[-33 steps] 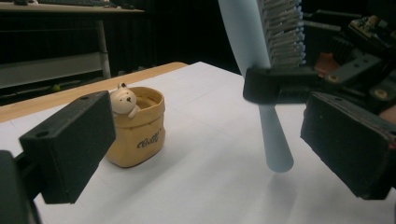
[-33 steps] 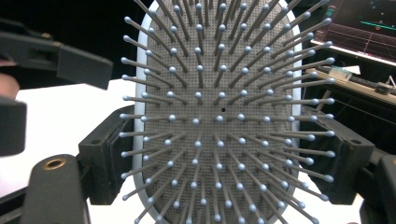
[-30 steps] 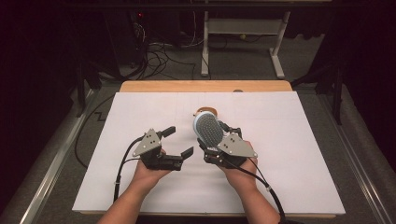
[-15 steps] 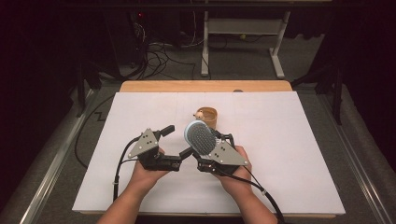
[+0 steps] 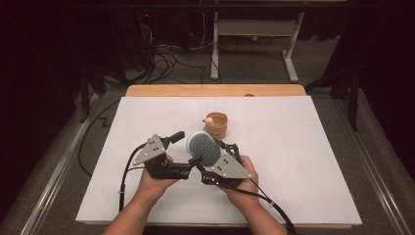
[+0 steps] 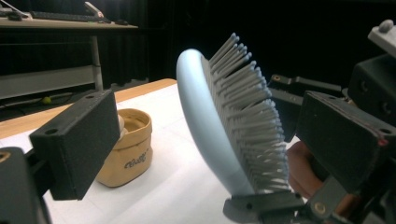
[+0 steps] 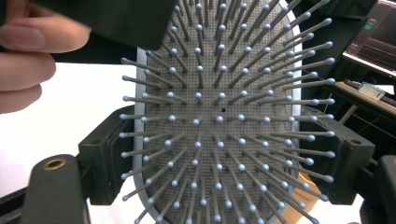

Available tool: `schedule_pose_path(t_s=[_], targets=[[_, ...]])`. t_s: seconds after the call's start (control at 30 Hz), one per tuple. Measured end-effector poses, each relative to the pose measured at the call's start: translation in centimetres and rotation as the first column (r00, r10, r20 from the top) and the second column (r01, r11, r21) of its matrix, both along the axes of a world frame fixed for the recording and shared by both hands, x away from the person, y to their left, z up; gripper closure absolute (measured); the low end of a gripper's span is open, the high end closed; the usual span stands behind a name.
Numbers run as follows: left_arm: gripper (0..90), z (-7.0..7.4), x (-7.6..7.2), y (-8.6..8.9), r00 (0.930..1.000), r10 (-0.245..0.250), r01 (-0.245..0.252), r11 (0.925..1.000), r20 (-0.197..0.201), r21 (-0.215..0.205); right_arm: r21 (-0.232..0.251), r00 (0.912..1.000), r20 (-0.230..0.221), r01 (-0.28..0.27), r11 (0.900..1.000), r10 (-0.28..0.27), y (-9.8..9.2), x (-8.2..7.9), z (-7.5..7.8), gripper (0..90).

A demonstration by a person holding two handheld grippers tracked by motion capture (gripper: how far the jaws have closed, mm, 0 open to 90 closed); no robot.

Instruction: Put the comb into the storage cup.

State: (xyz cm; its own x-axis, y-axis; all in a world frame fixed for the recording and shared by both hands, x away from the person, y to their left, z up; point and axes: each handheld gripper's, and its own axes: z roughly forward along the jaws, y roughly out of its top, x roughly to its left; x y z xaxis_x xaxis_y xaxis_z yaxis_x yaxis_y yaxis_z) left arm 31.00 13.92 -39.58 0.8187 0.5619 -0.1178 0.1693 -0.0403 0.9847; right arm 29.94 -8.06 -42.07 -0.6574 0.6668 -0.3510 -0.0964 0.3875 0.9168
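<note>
Two bare forearms come up from the bottom of the high view, and each hand holds a gripper close to the other near the middle of the table. The left gripper (image 5: 185,148) sits in the left hand (image 5: 155,177), and its jaws have just been closing a little, but they are apart on both sides of the hairbrush (image 5: 203,149) without pressing it. The right gripper (image 5: 211,157) sits in the right hand (image 5: 239,182), tipped up, and its two jaws squeeze the sides of the brush's head and hold it up off the table.
</note>
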Motion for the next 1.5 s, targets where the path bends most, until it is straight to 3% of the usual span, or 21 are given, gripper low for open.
schedule_pose_path(t_s=[0.37, 0.7, 1.27, 1.5], targets=[[13.8, -0.1, 0.0, -0.1, 0.9999, -0.008, 0.008, 1.0, -0.007, -0.004, -0.007, 0.9997, 0.014, -0.02, 1.0, 0.02, 0.7, -0.5, 0.1, 20.4], [19.5, 0.1, 0.0, 0.1, 0.9997, -0.018, 0.018, 0.9993, -0.018, -0.032, -0.022, 0.9995, 0.014, -0.027, 0.999, 0.028, 1.1, -0.7, -0.1, 20.4], [38.8, -0.3, 0.0, -0.1, 0.9982, -0.057, 0.056, 0.998, -0.018, -0.03, -0.028, 0.9997, 0.023, -0.009, 1.0, 0.009, 1.1, -0.7, -0.2, 20.4], [41.4, -0.3, 0.1, -0.1, 0.9971, -0.059, 0.057, 0.9975, -0.048, -0.043, -0.033, 0.9997, 0.023, -0.005, 0.999, 0.006, 1.1, -0.6, -0.2, 20.4]])
